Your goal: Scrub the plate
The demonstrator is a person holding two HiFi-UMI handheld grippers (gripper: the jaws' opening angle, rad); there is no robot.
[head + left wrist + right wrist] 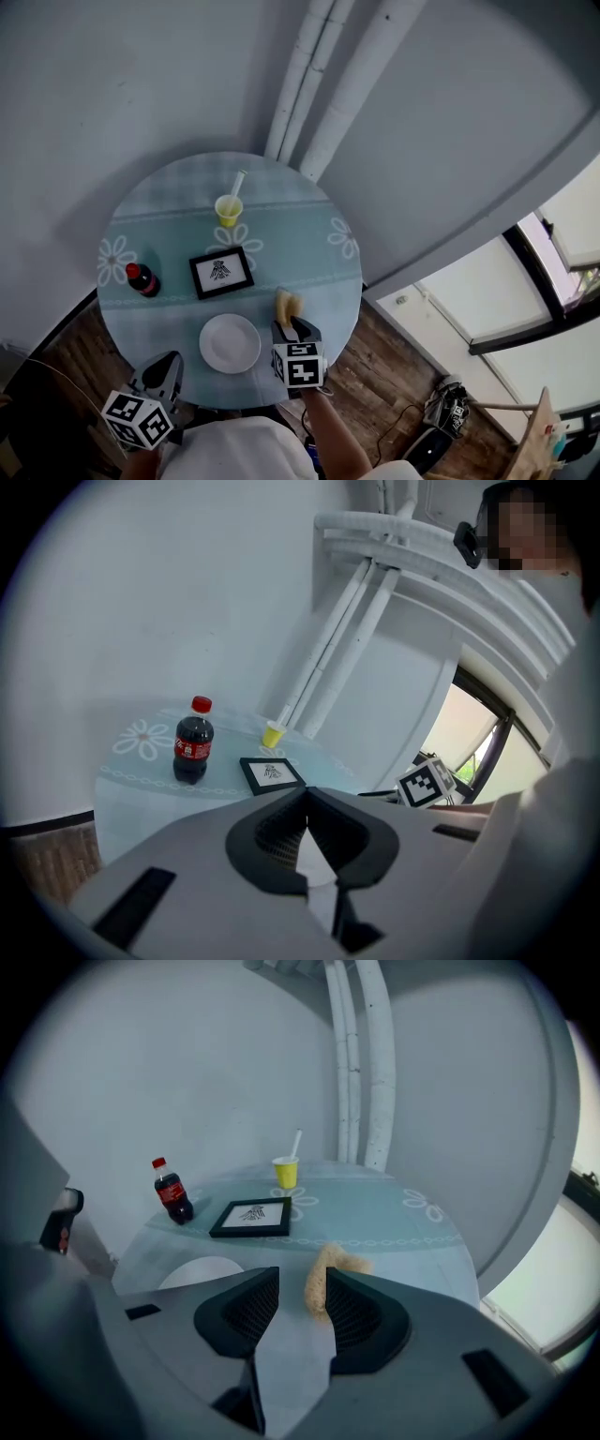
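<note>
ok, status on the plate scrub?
Left gripper shut, empty. Right gripper open, sponge just ahead of it, not gripped. Plate bare, untouched. Bottle, frame, cup well clear.

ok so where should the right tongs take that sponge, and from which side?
Probably across the thin width of the sponge, at its near end, coming from the person's side, tilted down. It seems to stand on edge, narrow end toward the right tongs, whose open jaws roughly line up with it.

Fingers (272, 836) together; beyond, cola bottle (192, 742), framed picture (271, 773), yellow cup (272, 735).
</note>
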